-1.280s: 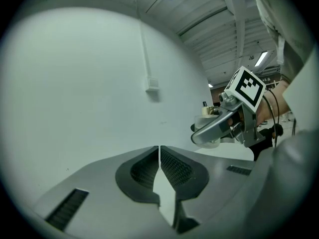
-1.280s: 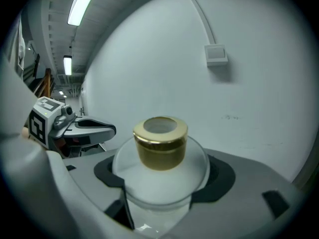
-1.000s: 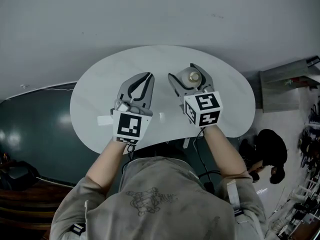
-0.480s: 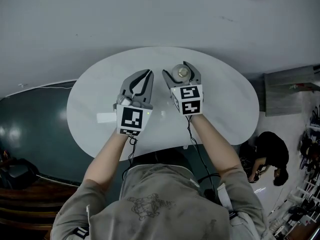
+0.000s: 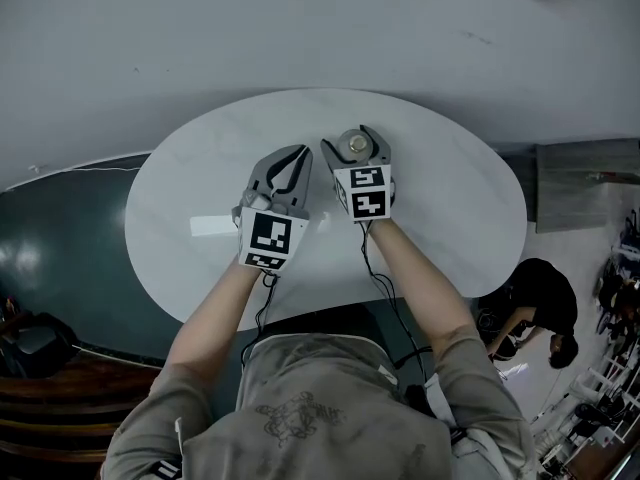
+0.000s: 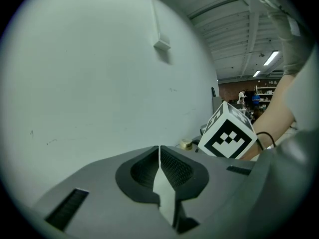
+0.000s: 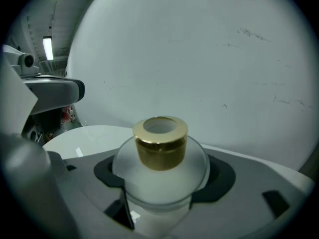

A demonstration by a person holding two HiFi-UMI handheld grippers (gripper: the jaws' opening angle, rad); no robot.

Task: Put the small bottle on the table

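A small frosted white bottle [image 7: 158, 169] with a gold neck ring [image 7: 160, 141] stands upright between the jaws of my right gripper [image 7: 162, 180], which is shut on it. From the head view the bottle [image 5: 356, 146] shows above the round white table [image 5: 450, 208], near its far middle, held by the right gripper [image 5: 356, 150]. My left gripper [image 5: 288, 163] hangs beside it to the left, its jaws shut together with nothing between them. The left gripper [image 6: 159, 168] view shows its jaw tips meeting and the gold ring [image 6: 186, 144] past them.
A flat white slip [image 5: 213, 225] lies on the table's left part. A plain pale wall [image 5: 300, 28] rises behind the table. Dark teal floor [image 5: 60, 248] lies at the left; a person in black [image 5: 535, 303] stands at the lower right.
Both grippers have drifted a little to the left and closer together over the table. The right gripper still holds the bottle; the left stays shut.
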